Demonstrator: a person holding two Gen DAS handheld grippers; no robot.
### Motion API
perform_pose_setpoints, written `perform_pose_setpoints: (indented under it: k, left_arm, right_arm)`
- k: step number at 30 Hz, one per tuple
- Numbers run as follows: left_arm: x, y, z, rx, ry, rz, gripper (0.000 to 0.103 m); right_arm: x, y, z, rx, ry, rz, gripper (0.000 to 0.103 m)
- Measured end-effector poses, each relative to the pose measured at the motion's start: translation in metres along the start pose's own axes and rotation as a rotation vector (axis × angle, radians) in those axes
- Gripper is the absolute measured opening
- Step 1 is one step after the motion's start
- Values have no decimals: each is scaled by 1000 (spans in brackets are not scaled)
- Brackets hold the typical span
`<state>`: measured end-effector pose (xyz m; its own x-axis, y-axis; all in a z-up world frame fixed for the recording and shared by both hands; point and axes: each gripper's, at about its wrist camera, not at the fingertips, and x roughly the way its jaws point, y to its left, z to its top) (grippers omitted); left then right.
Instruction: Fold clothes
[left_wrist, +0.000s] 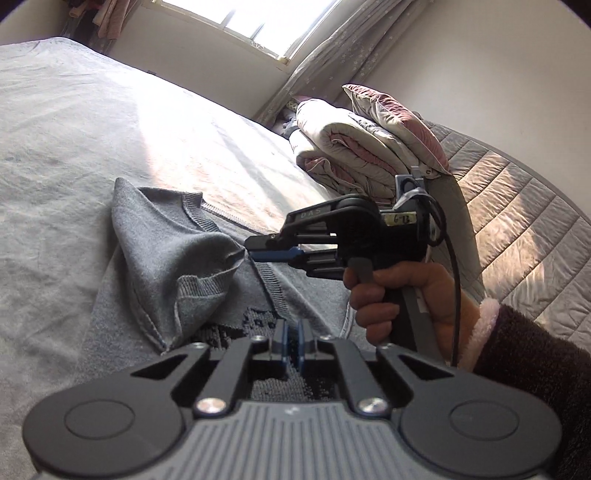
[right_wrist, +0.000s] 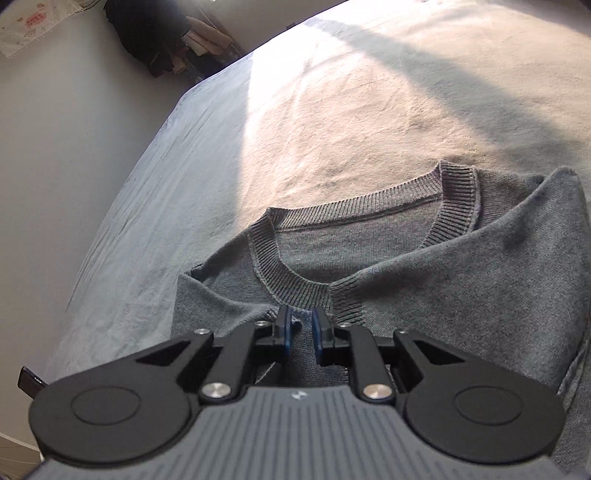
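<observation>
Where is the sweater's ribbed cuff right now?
In the left wrist view, the cuff hangs mid-frame on the folded-over sleeve, just left of the right gripper.

The grey sweater (left_wrist: 177, 254) is cut off at the bottom by the left gripper (left_wrist: 291, 345) body; its hem is hidden. In the right wrist view the sweater (right_wrist: 461, 295) runs off the right edge. Whether fabric is pinched by the right gripper (right_wrist: 301, 332) cannot be told. Hanging clothes (left_wrist: 99, 18) are cropped and blurred.
</observation>
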<state>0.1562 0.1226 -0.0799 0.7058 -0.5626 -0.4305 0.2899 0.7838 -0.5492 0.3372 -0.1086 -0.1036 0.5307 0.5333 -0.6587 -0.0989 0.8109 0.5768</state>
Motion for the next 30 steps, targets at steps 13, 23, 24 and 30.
perform_pose_setpoints:
  k: [13,23,24,30]
  left_arm:
    - [-1,35,14,-34,46,220,17]
    - [9,36,7,18,175,241,26]
    - [9,36,7,20,176,238,29]
    - [8,31,5,34,180,222,31]
  right_arm:
    - [10,51,-33,-157,129,180,40]
    - [22,70,-46,-403,310,-10,40]
    - [19,68,-49,-419,331,-23,40]
    - [-9,62,-57,-447,376,-72,40]
